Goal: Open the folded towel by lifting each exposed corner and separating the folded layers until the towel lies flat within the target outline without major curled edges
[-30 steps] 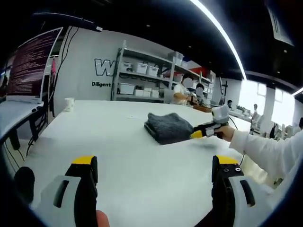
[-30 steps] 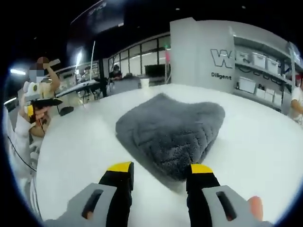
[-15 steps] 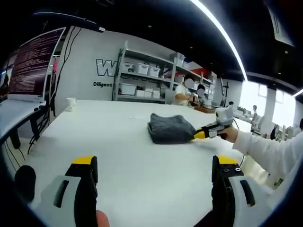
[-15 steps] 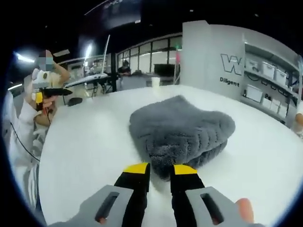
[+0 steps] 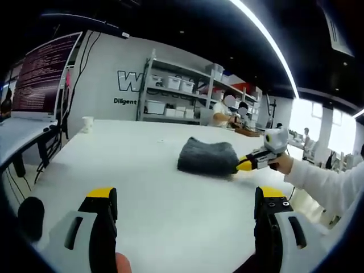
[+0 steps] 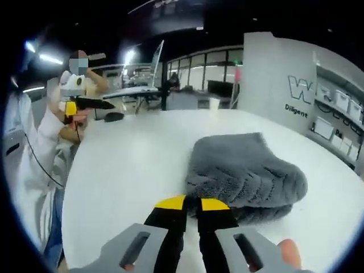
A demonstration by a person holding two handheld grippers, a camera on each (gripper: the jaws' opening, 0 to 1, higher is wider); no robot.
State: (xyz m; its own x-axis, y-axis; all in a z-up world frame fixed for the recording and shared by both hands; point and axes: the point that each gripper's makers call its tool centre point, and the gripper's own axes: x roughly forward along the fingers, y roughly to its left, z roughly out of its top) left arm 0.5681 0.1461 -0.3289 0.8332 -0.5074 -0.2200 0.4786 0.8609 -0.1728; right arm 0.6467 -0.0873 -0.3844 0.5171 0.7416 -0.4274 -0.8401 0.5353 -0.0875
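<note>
On the table [image 5: 142, 170], right gripper [image 6: 191, 203] fingers pinch the towel [image 6: 244, 173]; left gripper [image 5: 185, 196] gapes empty.

Folded grey fluffy towel [image 5: 207, 157] lies on the white table [image 5: 142, 187], toward its far side in the left gripper view. Small white cup [image 5: 87, 124] stands well left of it. Metal shelving with bins [image 5: 170, 96] behind the table, against the wall.
</note>
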